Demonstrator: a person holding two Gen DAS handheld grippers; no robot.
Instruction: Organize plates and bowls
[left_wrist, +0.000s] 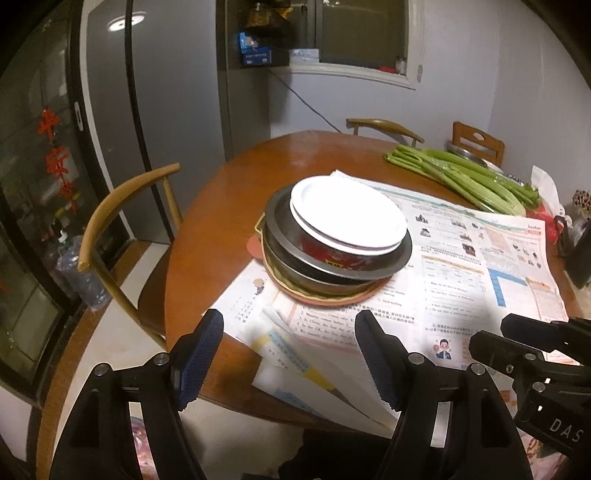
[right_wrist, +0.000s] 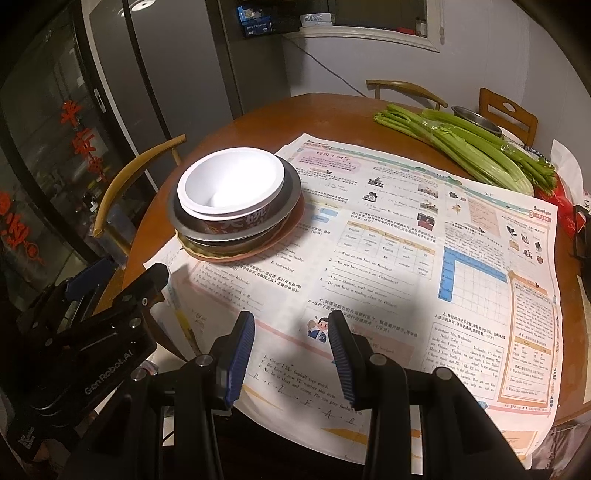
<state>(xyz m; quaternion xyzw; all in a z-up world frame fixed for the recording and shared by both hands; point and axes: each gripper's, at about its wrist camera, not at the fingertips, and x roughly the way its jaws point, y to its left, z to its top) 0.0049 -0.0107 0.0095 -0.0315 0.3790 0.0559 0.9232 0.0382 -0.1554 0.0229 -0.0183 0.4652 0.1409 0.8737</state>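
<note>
blue-padded left claw (left_wrist: 290, 332) tilted down, open

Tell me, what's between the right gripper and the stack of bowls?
Only newspaper on the table. The right wrist view shows nothing else between the right gripper and the stack; the left gripper sits off to the side.

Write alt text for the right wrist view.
A stack of dishes, white bowl on top, sits on a newspaper-covered round table. The open, empty right gripper hovers nearer the camera; celery lies far right.
</note>
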